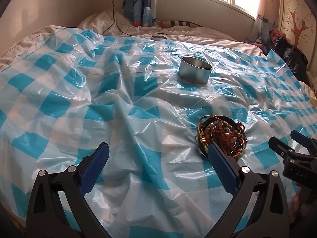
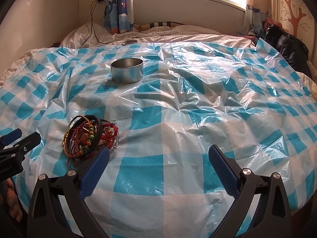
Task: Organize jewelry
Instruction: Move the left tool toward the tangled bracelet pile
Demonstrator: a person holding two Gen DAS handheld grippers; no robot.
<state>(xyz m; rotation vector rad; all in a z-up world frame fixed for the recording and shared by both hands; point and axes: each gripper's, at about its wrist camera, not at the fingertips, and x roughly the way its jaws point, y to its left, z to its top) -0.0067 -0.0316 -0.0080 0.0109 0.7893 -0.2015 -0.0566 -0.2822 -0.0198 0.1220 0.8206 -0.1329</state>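
A tangled pile of bracelets [image 1: 221, 136], red, black and gold cords with beads, lies on a blue-and-white checked plastic sheet [image 1: 122, 107] spread over a bed. It also shows in the right wrist view [image 2: 89, 138]. A round metal tin [image 1: 195, 70] stands open farther back, also in the right wrist view [image 2: 127, 71]. My left gripper [image 1: 158, 154] is open and empty, its right finger just in front of the pile. My right gripper [image 2: 158, 156] is open and empty, its left finger beside the pile.
A round lid [image 2: 129, 42] lies at the sheet's far edge. A black cable [image 2: 93, 27] runs down from a wall charger. Curtains [image 2: 118, 6], a window and a black bag [image 2: 285, 45] lie beyond. The sheet is heavily wrinkled.
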